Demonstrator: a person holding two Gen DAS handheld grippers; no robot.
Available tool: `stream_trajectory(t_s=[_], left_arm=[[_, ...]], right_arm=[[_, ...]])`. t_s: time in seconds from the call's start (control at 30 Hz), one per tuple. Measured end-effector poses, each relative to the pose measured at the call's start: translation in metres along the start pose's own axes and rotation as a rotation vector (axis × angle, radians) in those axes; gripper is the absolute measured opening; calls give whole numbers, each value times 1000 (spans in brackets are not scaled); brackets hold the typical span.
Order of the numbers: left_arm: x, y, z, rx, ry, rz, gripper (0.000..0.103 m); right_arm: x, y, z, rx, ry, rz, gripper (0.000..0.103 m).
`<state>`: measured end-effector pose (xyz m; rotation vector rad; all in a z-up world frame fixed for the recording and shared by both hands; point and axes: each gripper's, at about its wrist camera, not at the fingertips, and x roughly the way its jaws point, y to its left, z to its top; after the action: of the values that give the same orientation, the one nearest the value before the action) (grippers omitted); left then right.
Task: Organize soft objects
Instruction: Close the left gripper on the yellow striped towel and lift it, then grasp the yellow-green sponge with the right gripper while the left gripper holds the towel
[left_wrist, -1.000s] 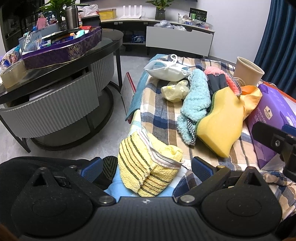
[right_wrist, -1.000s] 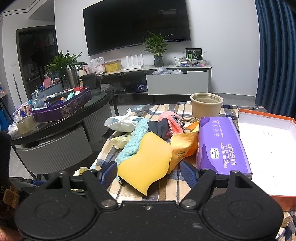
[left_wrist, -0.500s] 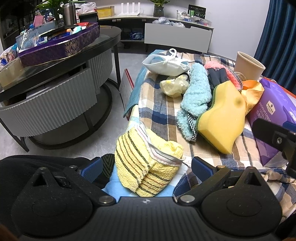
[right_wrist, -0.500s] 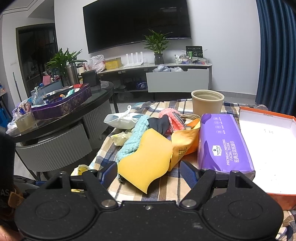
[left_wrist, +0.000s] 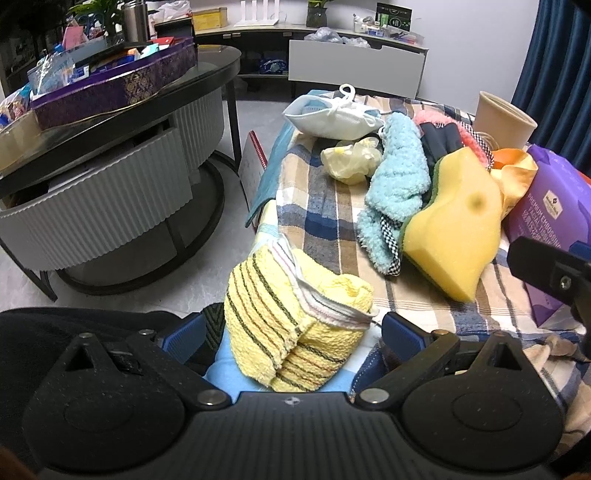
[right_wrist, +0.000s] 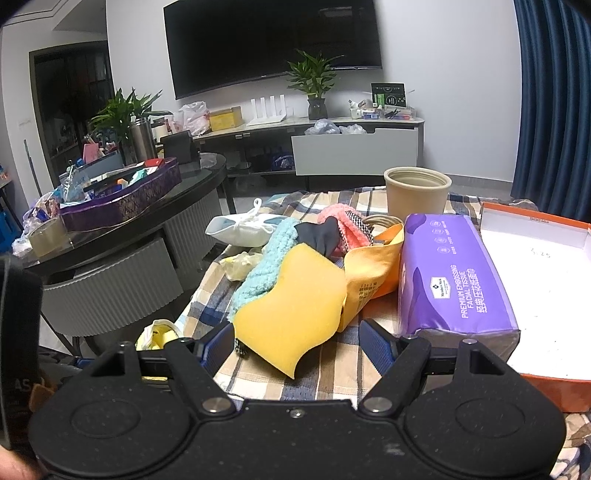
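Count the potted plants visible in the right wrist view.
2. One potted plant stands on the TV console under the screen; the other plant rises behind the steel tumbler at left. Clutter could hide more.

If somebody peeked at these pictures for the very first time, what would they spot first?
Probably the big yellow sponge, lying on the checked blanket right in front of the open right claw, with a fluffy light-blue cloth tucked behind it. Next, the purple tissue pack beside it on the right. In the left view, a striped yellow towel sits between the fingers of the left claw.
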<state>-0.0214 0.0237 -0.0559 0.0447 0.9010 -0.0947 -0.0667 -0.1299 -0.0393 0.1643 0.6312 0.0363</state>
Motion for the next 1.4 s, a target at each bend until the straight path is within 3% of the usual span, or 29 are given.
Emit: stream_trajectory(t_s=[0.03,0.1,0.13,0.17,0.2,0.3,0.53,0.63,0.77,0.93,1.07,1.2,1.4], left_arm=[[3,-1,0,9,0,4,97],[9,0,-2,25,6,-13,76],[9,-1,-3,35,-7,-16,73],[7,0,-4,45,-24,-18,59],[6,0,-4,49,-30,-29,51],[-1,8,-3,12,-59,-68,38],[-15,29,11,-51,-148,-103,35],[-13,34,13,-78,-152,-103,35],[-11,37,12,-100,-143,-121,35],[-5,41,12,-110,-132,-134,35],[0,46,12,-136,-115,-148,35],[0,44,13,-125,-116,-153,35],[-2,38,15,-101,-119,-157,35]], right_arm=[[1,1,-1,-2,3,0,88],[4,1,-2,-7,10,-3,88],[5,1,-2,-9,13,-3,88],[6,2,-2,-11,16,-4,88],[7,2,-3,-13,17,-5,88],[10,2,-3,-16,23,-3,88],[22,10,-6,-72,38,30,88],[32,26,-10,-174,26,34,88],[52,45,-20,-327,28,-49,88],[78,56,-28,-418,28,-163,88],[85,48,-24,-395,15,-192,88],[70,30,-14,-260,-90,-170,88],[70,21,1,-143,-95,-202,88]])
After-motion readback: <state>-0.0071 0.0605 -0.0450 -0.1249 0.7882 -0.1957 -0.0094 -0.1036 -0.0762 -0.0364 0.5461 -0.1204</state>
